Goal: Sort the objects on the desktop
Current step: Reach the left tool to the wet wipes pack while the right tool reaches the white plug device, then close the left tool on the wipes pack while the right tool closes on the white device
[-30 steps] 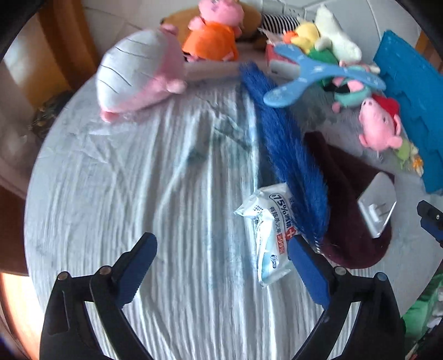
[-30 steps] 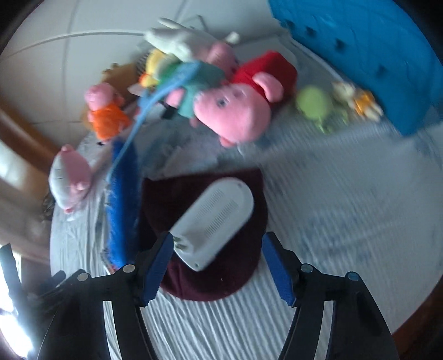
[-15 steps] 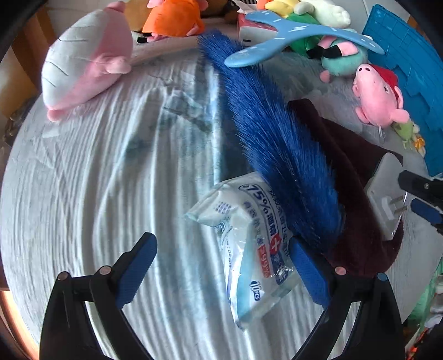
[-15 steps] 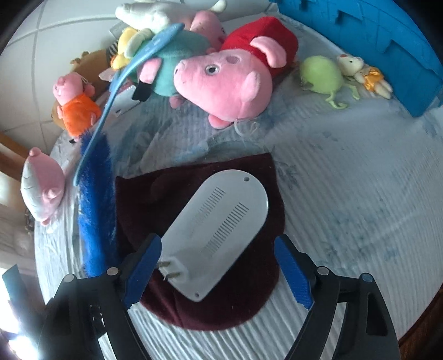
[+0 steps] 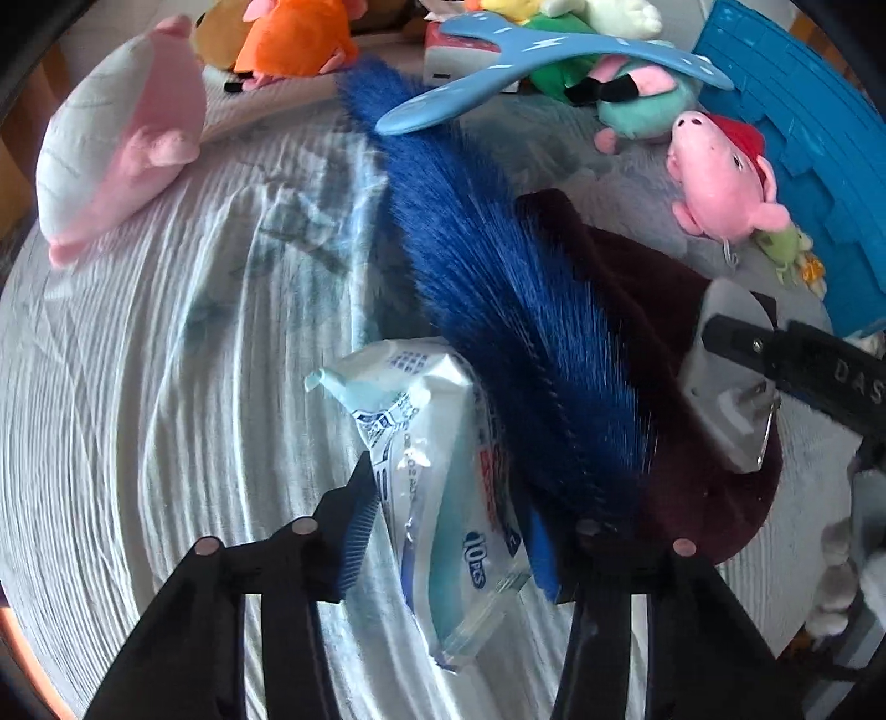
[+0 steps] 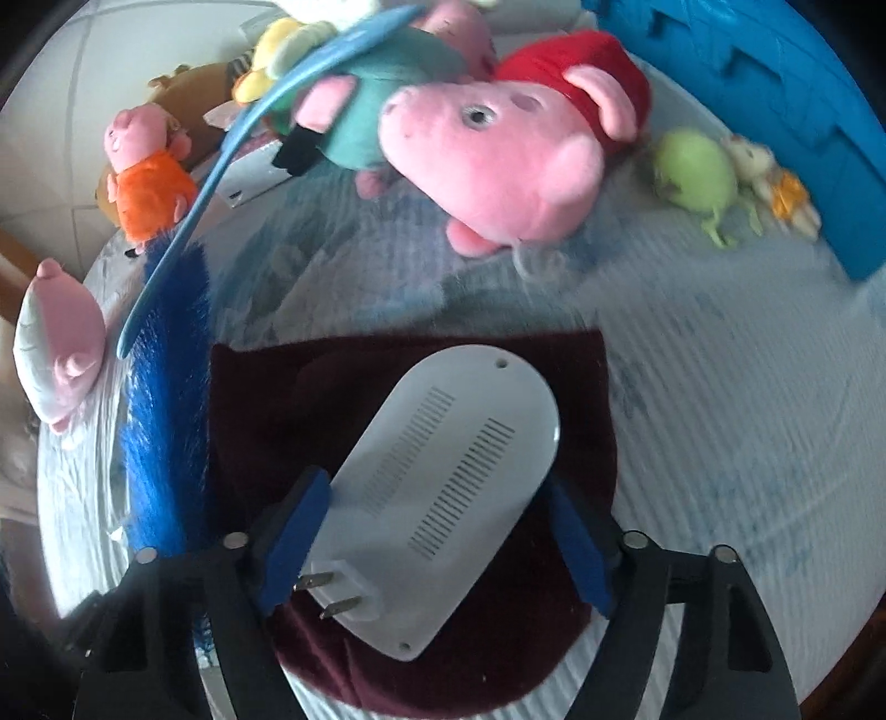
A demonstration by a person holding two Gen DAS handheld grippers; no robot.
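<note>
The wipes packet (image 5: 443, 471) is a soft white and pale-blue plastic pouch with red and blue print and "10pcs" near its lower end. It lies crumpled on the ribbed white tablecloth (image 5: 166, 360), between the blue pads of the left gripper (image 5: 448, 531). The left pad touches the packet's edge and the right pad sits against its other side, half hidden by the bristles, so the fingers are narrowed around the packet; a firm squeeze cannot be confirmed.

The white plug-in device (image 6: 437, 498) is a flat oval shell with two rows of vent slots and two metal prongs at its near end. It rests on a dark red cloth (image 6: 277, 399). The right gripper (image 6: 437, 543) has its fingers closed in on the device's two long sides, left pad touching; whether the right pad touches is unclear.

A blue brush (image 5: 498, 288) with long bristles lies between packet and cloth, its pale blue handle (image 5: 526, 50) pointing to the far side.

Only the left view shows the packet, and it catches the right gripper's black finger across the device (image 5: 725, 382). The right view shows the device's vented face and the pink pig toy (image 6: 498, 155) with red body up close, a green toy (image 6: 695, 166) beside it, and a blue crate (image 6: 775, 111). Both views show the pink and white plush (image 5: 116, 144) and the orange-dressed pig (image 6: 147, 171).
</note>
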